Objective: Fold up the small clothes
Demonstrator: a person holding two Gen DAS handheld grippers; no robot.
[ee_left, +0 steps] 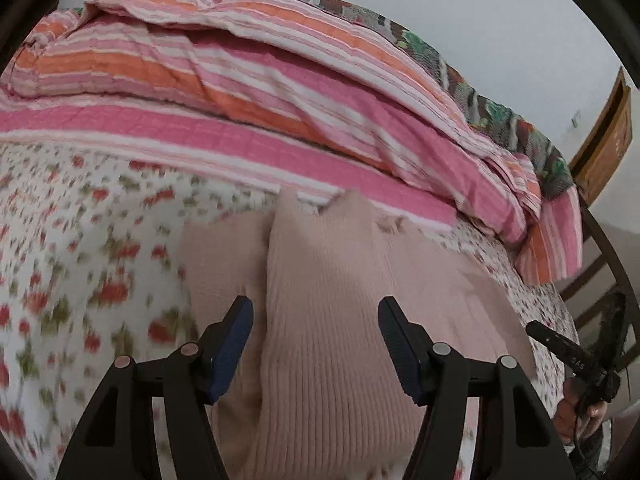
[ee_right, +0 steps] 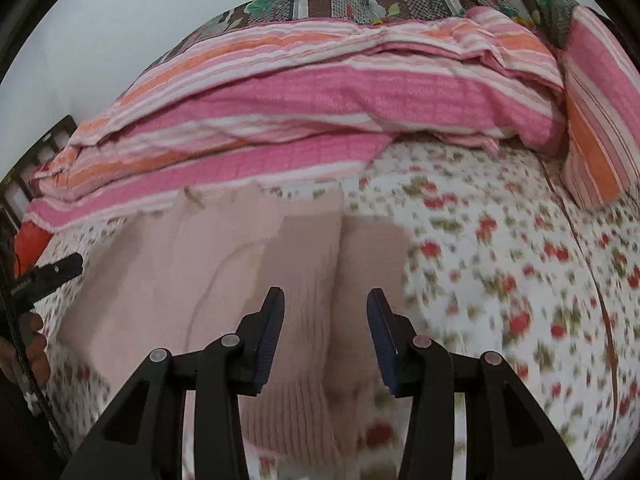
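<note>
Left gripper [ee_left: 316, 312] is hovering with jaws spread over the pink ribbed knit garment [ee_left: 332, 320]; right gripper [ee_right: 326, 304] likewise, gaping, grasping nothing; garment is lying on the floral bedsheet [ee_left: 80, 240] beside the striped quilt [ee_left: 240, 92].

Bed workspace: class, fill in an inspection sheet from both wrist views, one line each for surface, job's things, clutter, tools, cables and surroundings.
Surface: floral bedsheet, white with red flowers, blurred.
Job's things: pink ribbed knit garment lying on the sheet, with a raised fold along its middle.
Clutter: striped pink and orange quilt heaped behind the garment; dark floral blanket behind that.
Tools: left tool open over the garment, gripping nothing; right tool open over the garment, gripping nothing.
Cables: dark cord by the hand at the right view's left edge.
Surroundings: pale wall; wooden door; dark bed frame.
</note>
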